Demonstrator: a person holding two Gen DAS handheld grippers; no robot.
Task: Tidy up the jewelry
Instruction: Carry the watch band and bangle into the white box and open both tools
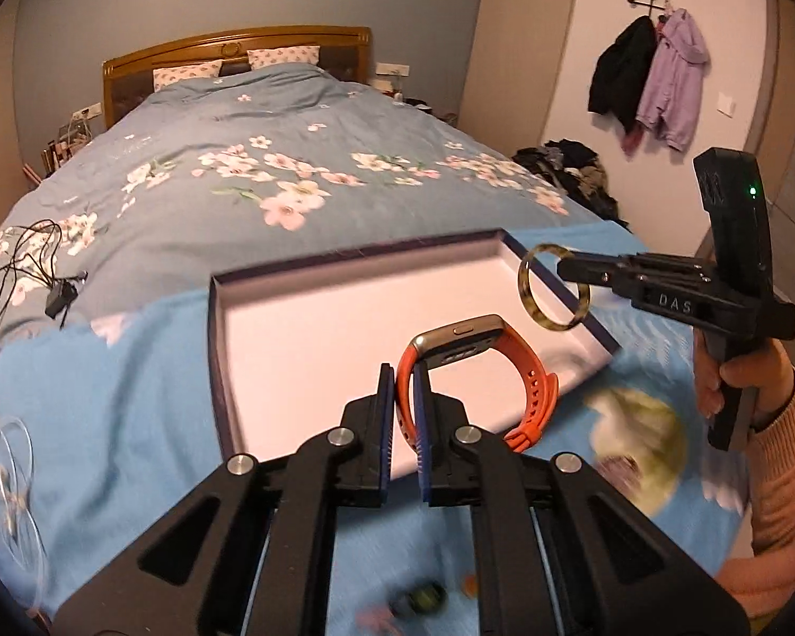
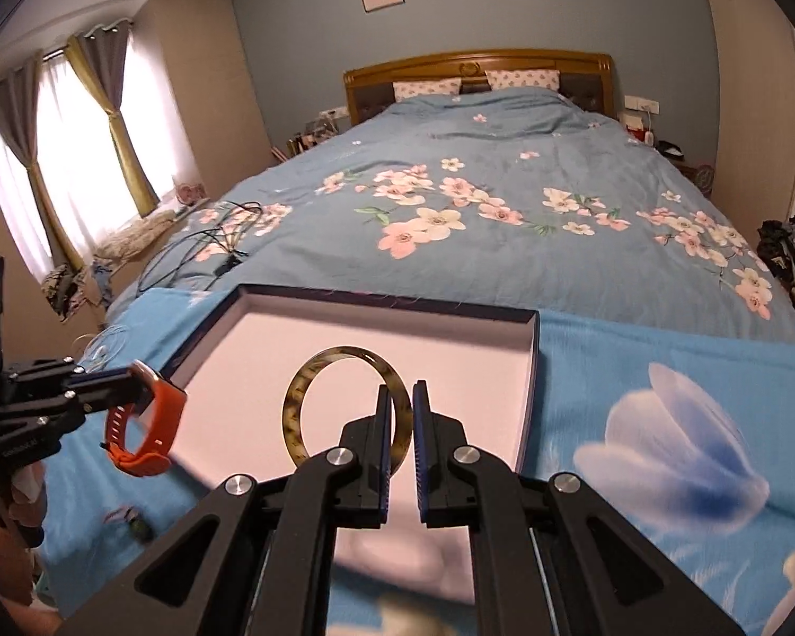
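Observation:
My left gripper is shut on the strap of an orange watch and holds it above the near part of a shallow white-lined box. The watch also shows at the left of the right wrist view. My right gripper is shut on a mottled green-brown bangle and holds it upright over the box. In the left wrist view the bangle hangs over the box's right edge in the right gripper.
The box lies on a light blue flowered cloth at the foot of a bed. Black cables lie on the duvet to the left. Clear plastic lies at the cloth's left edge. Small items lie blurred near me.

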